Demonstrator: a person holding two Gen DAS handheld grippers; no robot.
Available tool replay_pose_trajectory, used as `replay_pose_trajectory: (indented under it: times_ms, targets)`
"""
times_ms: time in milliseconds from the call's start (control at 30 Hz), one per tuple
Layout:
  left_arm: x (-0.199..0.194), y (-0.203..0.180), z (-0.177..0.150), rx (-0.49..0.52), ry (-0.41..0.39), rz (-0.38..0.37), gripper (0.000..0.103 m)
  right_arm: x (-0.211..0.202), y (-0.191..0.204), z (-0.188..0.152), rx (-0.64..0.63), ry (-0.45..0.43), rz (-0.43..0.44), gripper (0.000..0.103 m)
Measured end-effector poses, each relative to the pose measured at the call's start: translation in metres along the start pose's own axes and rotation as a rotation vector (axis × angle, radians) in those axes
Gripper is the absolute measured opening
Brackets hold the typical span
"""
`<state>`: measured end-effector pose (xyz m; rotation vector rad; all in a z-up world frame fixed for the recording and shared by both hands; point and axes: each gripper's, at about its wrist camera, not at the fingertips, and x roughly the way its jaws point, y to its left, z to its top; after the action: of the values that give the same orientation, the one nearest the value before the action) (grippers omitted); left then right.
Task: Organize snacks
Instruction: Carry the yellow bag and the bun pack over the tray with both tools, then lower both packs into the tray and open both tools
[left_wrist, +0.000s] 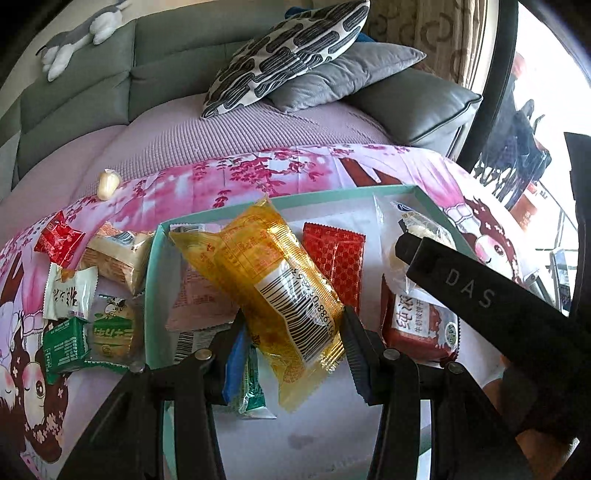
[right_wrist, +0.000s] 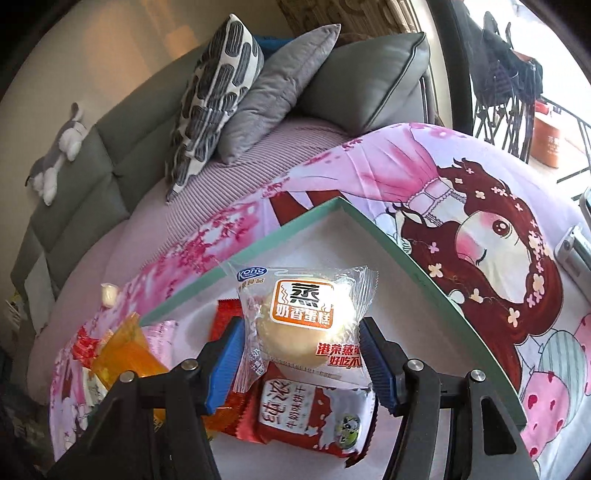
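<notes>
Holding a long yellow plastic snack packet (left_wrist: 273, 291) between its two fingers, the left gripper (left_wrist: 295, 347) hangs over the shallow white box with a mint-green rim (left_wrist: 236, 214). The right gripper (right_wrist: 301, 363) is closed on a clear-wrapped round steamed cake (right_wrist: 306, 325), above a red-and-white biscuit packet (right_wrist: 314, 417) lying inside the same box. Several small snacks (left_wrist: 70, 288) lie outside on the pink cartoon-printed cloth (left_wrist: 207, 184).

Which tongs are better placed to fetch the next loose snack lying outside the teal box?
Left. The loose snacks lie left of the teal box, on the left tongs' side. Both tongs hold packets: yellow packet, steamed cake.
</notes>
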<state>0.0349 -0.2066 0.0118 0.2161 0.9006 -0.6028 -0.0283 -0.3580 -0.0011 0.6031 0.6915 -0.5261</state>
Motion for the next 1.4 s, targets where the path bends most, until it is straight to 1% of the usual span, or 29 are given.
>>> replay_pose_trajectory:
  times_ms: [300, 333, 433, 500, 567, 667, 733, 767, 867, 967, 1133, 1300, 1400]
  targets:
    - [0.008, -0.004, 0.0, 0.019, -0.003, 0.021, 0.051, 0.003, 0.002, -0.001, -0.019, 0.02, -0.019, 0.068]
    - [0.009, -0.004, 0.0, 0.021, 0.002, 0.021, 0.052, 0.003, 0.002, -0.001, -0.019, 0.025, -0.02, 0.07]
    - [0.011, -0.006, -0.001, 0.028, 0.015, 0.017, 0.059, 0.003, 0.002, 0.0, -0.021, 0.044, -0.019, 0.076]
    - [0.011, -0.008, -0.001, 0.034, 0.017, 0.027, 0.063, 0.003, 0.003, 0.0, -0.032, 0.056, -0.022, 0.079]
    - [0.01, -0.008, -0.001, 0.038, 0.018, 0.031, 0.065, 0.004, 0.004, -0.001, -0.038, 0.064, -0.025, 0.082]
    - [0.008, -0.007, -0.001, 0.035, 0.02, 0.029, 0.067, 0.004, 0.005, -0.001, -0.049, 0.074, -0.035, 0.083]
    - [0.004, -0.006, 0.0, 0.031, 0.016, 0.03, 0.07, 0.002, 0.005, -0.001, -0.051, 0.079, -0.035, 0.085]
    - [0.001, -0.005, 0.001, 0.028, 0.01, 0.036, 0.073, 0.001, 0.005, -0.001, -0.051, 0.079, -0.034, 0.087]
    - [-0.005, -0.002, 0.004, 0.016, 0.001, 0.041, 0.073, -0.005, 0.006, 0.001, -0.056, 0.061, -0.034, 0.094]
    - [-0.012, 0.007, 0.006, -0.014, 0.011, 0.078, 0.073, -0.012, 0.007, 0.002, -0.055, 0.041, -0.033, 0.096]
    - [-0.023, 0.026, 0.007, -0.076, -0.005, 0.11, 0.073, -0.016, 0.005, 0.004, -0.039, 0.032, -0.033, 0.096]
    - [-0.03, 0.055, 0.005, -0.194, -0.022, 0.168, 0.073, -0.016, 0.009, 0.003, -0.054, 0.039, -0.027, 0.096]
    - [-0.031, 0.068, 0.004, -0.246, -0.024, 0.176, 0.073, -0.017, 0.017, 0.0, -0.077, 0.043, -0.017, 0.096]
